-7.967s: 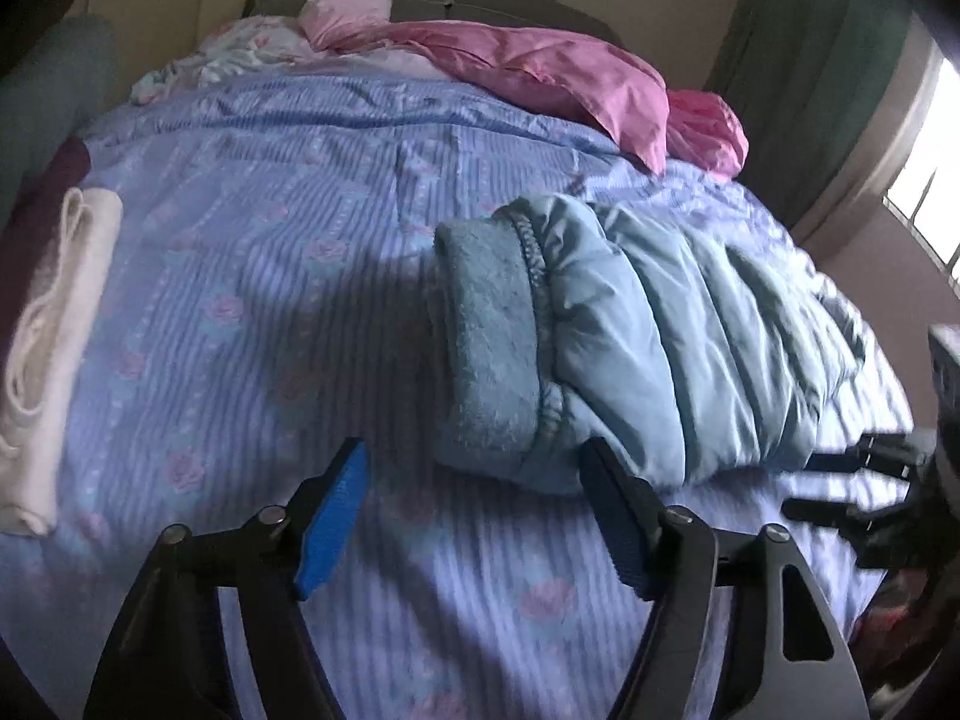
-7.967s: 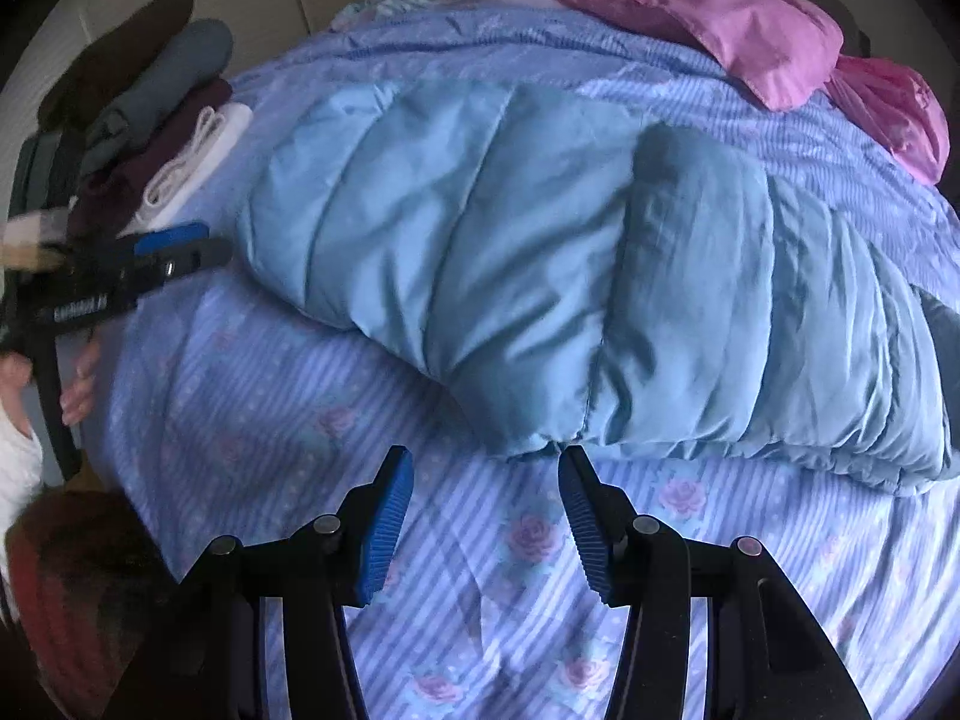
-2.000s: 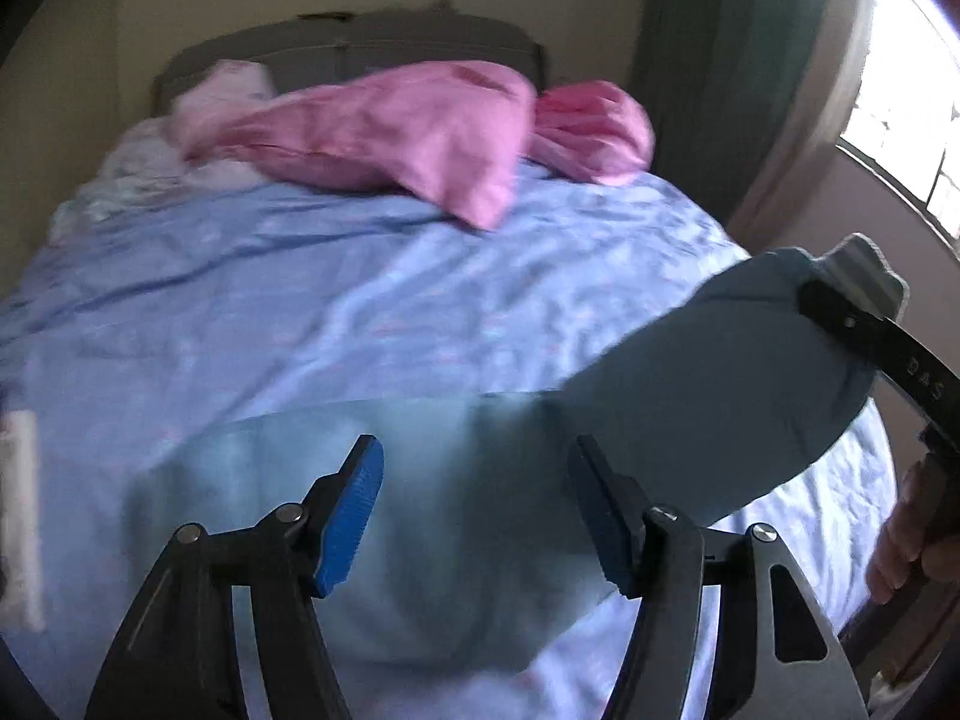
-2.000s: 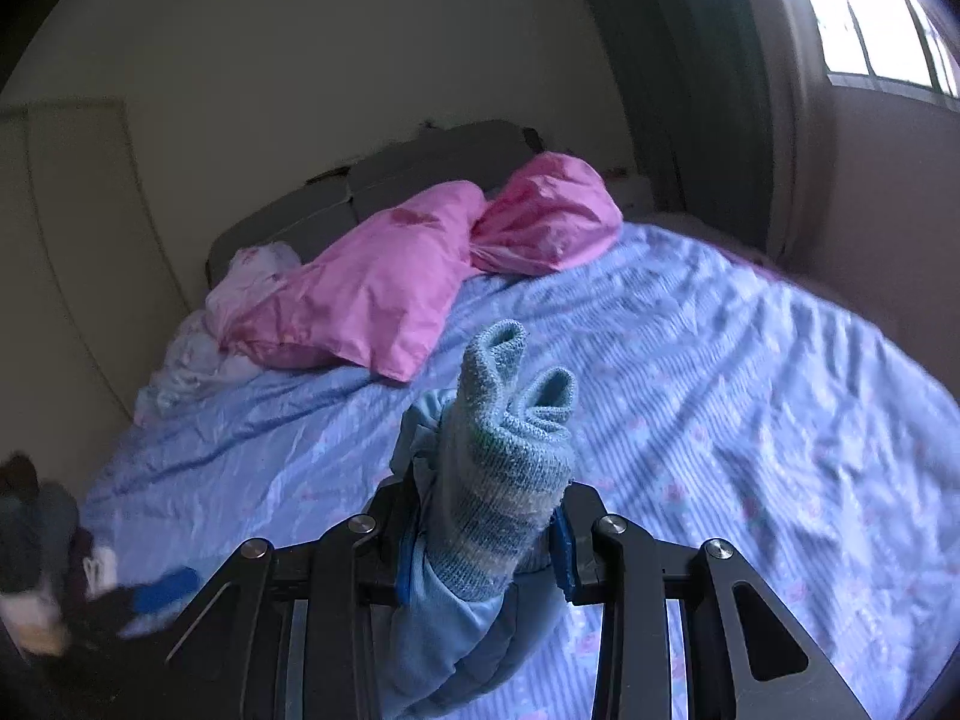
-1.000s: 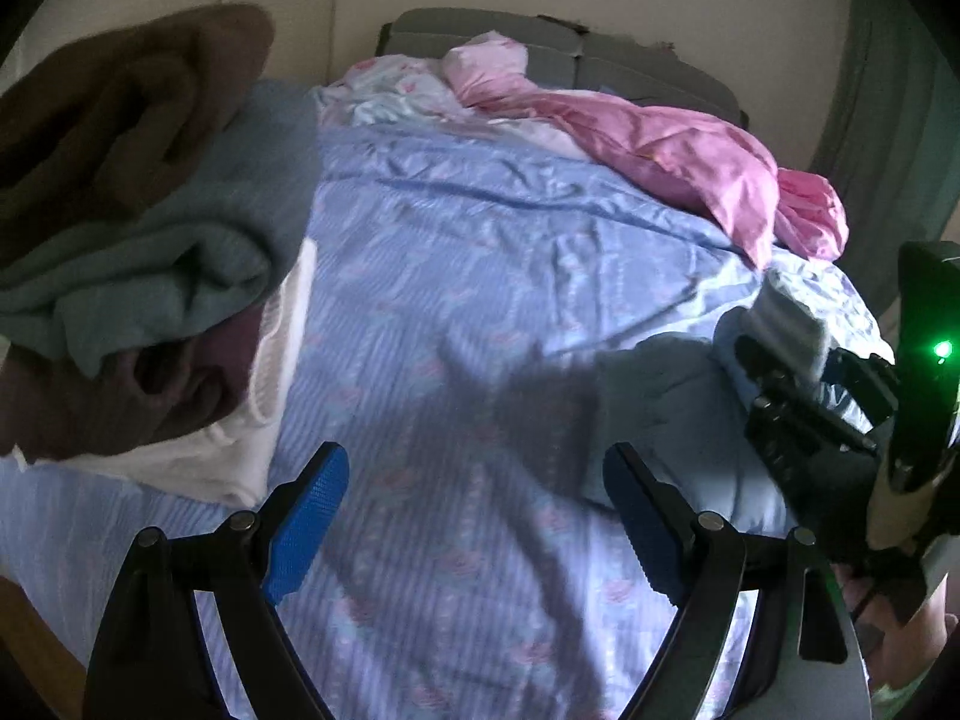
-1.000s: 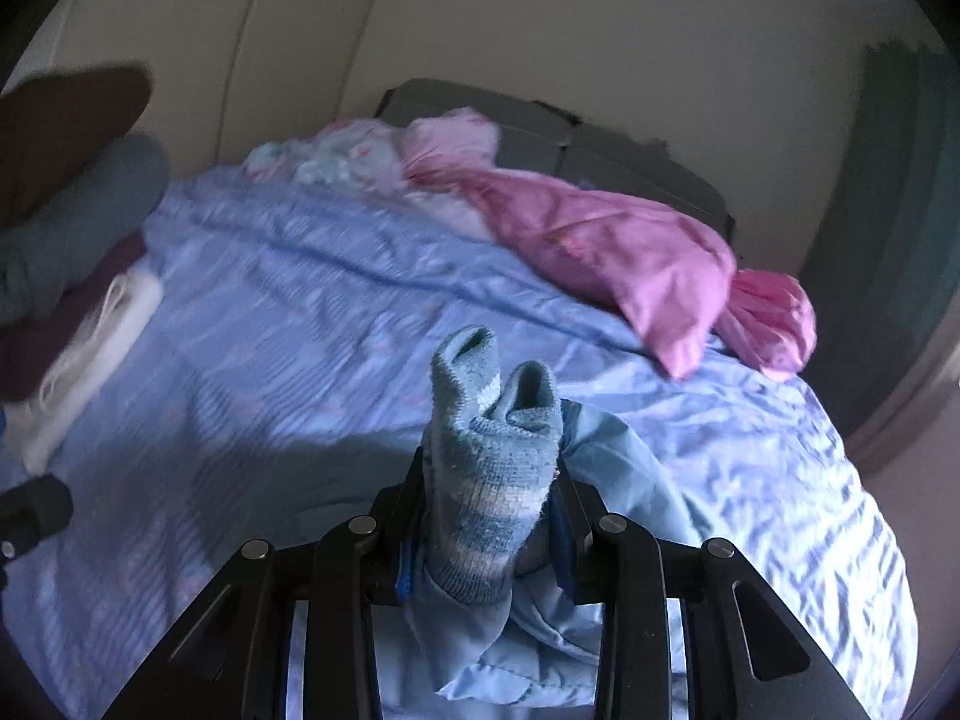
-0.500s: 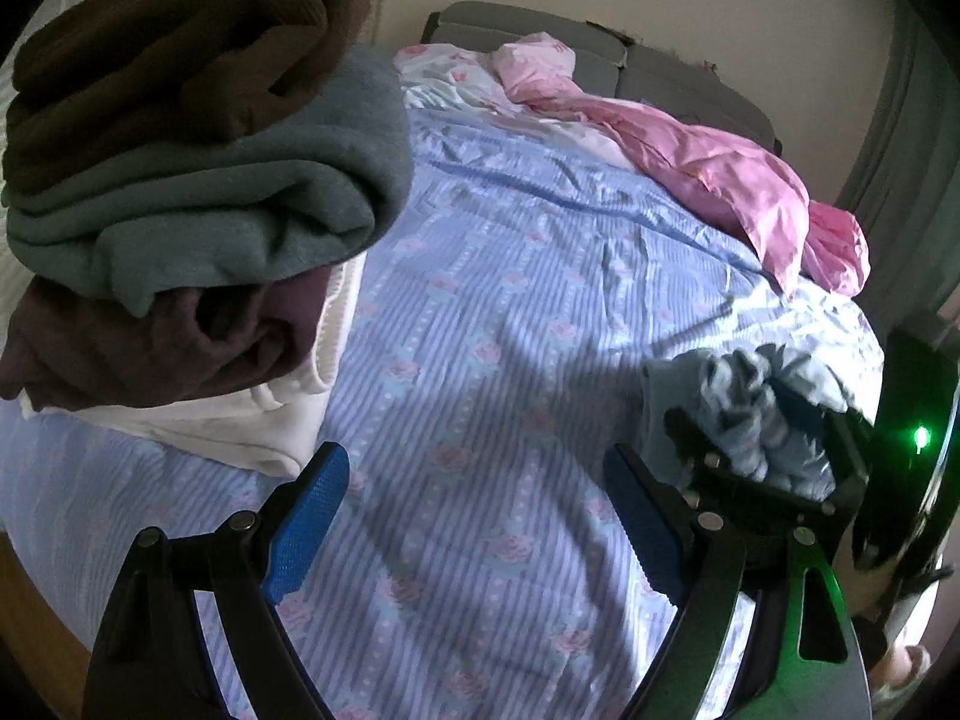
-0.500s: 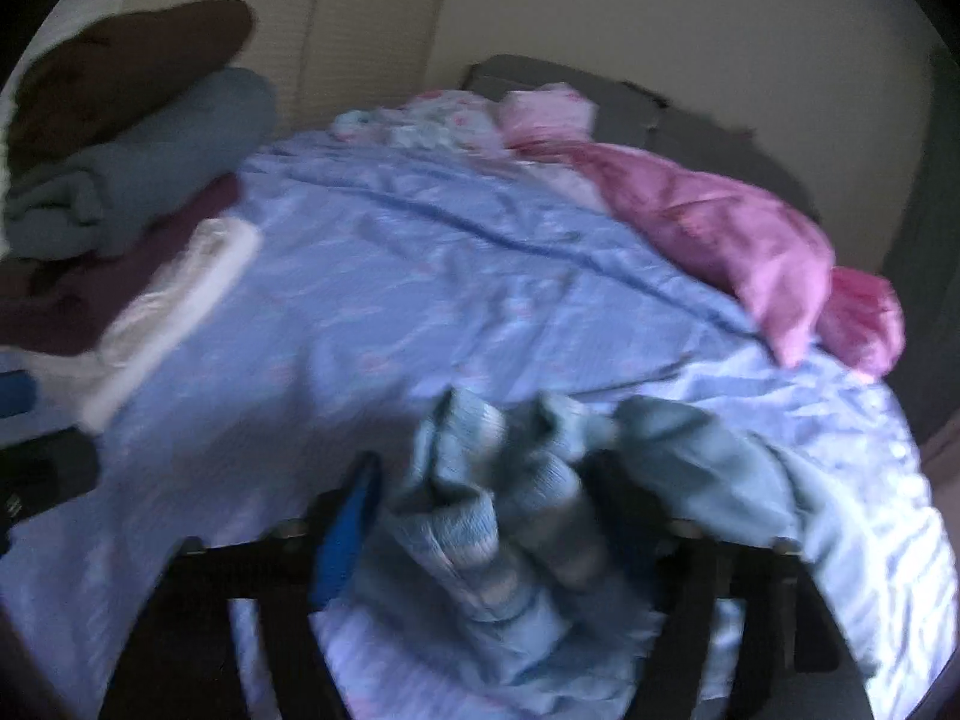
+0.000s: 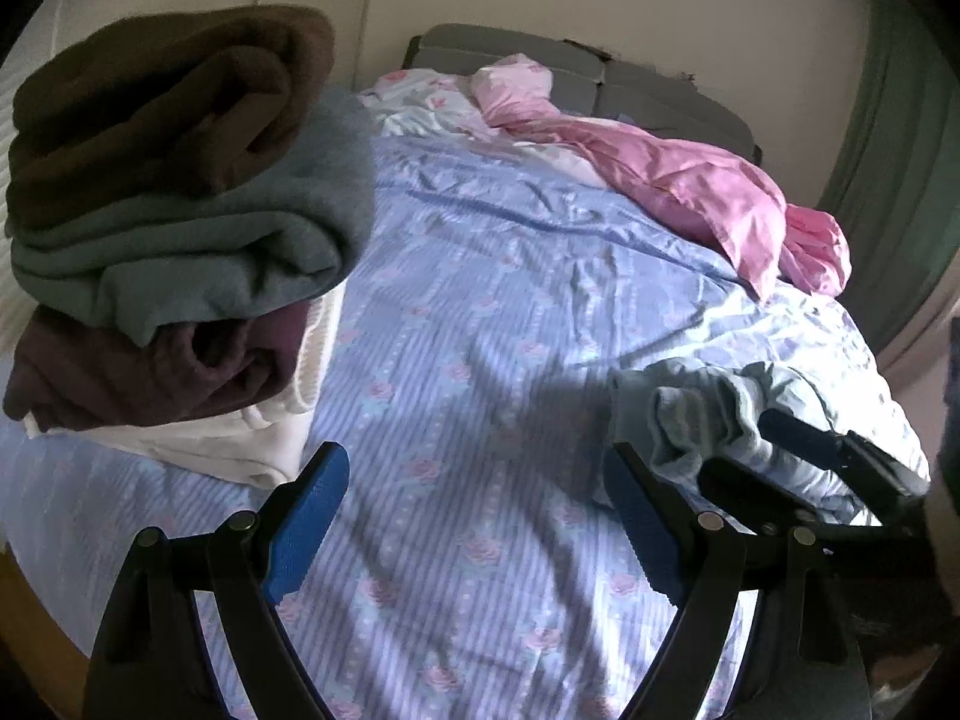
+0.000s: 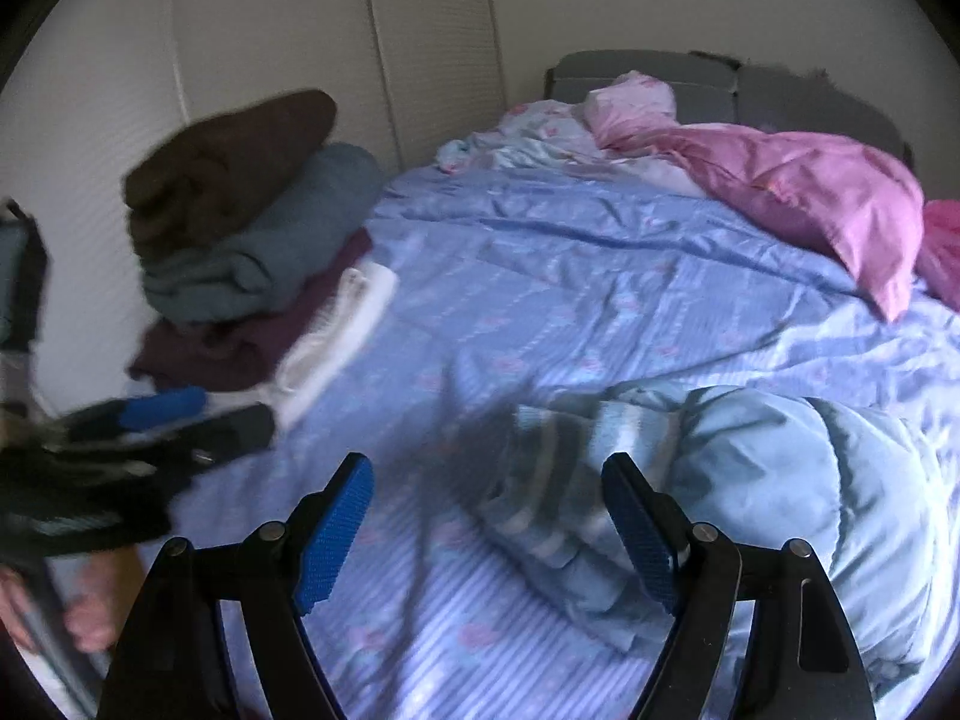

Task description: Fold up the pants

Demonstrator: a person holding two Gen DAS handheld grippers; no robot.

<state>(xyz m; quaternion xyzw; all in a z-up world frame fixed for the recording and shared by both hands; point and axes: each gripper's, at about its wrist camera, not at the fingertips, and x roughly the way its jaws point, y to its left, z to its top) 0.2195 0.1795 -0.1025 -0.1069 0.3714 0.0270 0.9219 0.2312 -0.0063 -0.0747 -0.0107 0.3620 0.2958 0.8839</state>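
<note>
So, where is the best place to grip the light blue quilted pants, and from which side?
Probably the striped ribbed cuff of the light blue quilted pants: it lies bunched on the bed just ahead of the open right gripper, thinner than the puffy body. Come straight forward from the near side.

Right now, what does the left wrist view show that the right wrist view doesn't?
Only the left wrist view shows the green curtain at the far right and the right gripper from the side, beside the pale blue quilted pants.

Only the right wrist view shows the person's bare fingers holding the left gripper, and the pants' striped knit cuff close up.

Both show the stack of folded brown, grey, maroon and white clothes, the pink pillow and the blue floral bedsheet.
</note>
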